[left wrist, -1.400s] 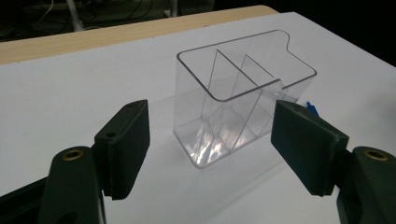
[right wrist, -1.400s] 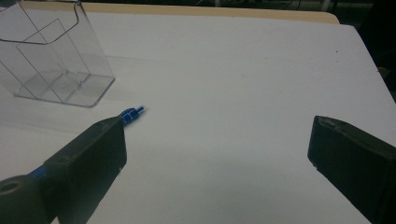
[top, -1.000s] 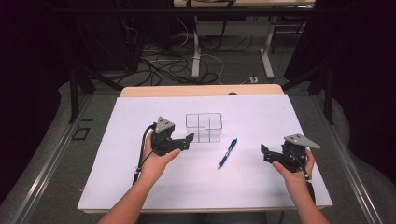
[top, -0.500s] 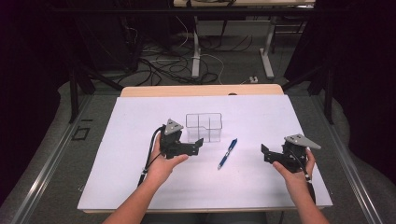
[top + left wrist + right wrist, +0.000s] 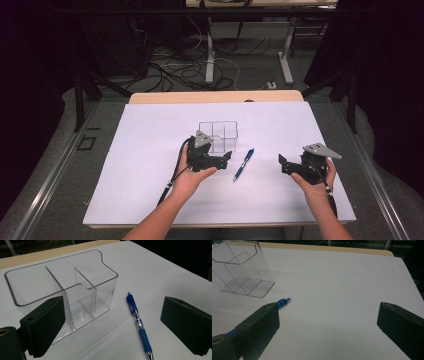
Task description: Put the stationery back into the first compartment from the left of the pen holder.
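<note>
with jaws just opened wide and empty, the left gripper (image 5: 226,157) nears a blue pen (image 5: 243,164) beside a clear box (image 5: 218,135), which a careless jaw could knock; the right gripper (image 5: 283,164) also stands open.

A white sheet (image 5: 150,150) covers most of a light wooden bench (image 5: 215,96), whose bare edge shows as a strip along the far side. Beyond the bench, a tangle of black and white cables (image 5: 170,70) lies on the grey floor (image 5: 250,75) between the white metal legs (image 5: 210,55) of a second table. Dark curtains (image 5: 385,75) close in the room left and right of the bench, and the light falls mainly on the sheet.
</note>
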A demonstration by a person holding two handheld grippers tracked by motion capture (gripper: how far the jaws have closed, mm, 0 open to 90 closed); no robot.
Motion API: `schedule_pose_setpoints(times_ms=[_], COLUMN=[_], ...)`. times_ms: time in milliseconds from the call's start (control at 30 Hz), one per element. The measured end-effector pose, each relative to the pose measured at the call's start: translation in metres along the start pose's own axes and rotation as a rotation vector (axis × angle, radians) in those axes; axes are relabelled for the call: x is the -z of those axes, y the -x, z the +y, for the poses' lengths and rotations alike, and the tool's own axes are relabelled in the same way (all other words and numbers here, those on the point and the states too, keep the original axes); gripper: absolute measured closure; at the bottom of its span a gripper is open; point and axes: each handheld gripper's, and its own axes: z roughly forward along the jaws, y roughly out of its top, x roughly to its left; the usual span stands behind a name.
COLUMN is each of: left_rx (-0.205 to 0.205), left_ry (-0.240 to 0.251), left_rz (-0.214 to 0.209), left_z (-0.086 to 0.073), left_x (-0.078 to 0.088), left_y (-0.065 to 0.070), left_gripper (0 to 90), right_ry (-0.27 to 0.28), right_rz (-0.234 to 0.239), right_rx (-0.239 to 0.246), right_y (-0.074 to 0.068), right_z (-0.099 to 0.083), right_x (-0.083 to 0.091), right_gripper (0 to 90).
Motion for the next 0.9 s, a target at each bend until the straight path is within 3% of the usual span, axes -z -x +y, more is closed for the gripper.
schedule_pose_setpoints(times_ms=[167,300,500,733,900], left_rx=[-0.009,-0.011,-0.01,-0.035,-0.061], left_ry=[-0.021,-0.017,-0.028,-0.049,-0.074], left_rz=[-0.007,-0.008,-0.034,-0.036,-0.03], left_z=[-0.002,-0.003,-0.005,-0.007,-0.01], left_x=[-0.011,-0.016,-0.024,-0.032,-0.037], left_y=[0.008,0.014,0.021,0.026,0.028], left_gripper=[8.7,15.8,18.2,22.7,34.1], right_ry=[0.001,0.005,-0.004,0.003,0.006], right_rz=[-0.001,-0.001,-0.001,0.009,0.004], right_rx=[0.01,0.013,0.013,0.015,0.014], right_y=[-0.001,-0.001,0.0,-0.001,-0.001], right_z=[0.0,0.0,0.001,0.0,-0.001], right_x=[0.0,0.002,0.002,-0.001,-0.001], right_gripper=[3.9,3.9,3.9,3.9,3.9])
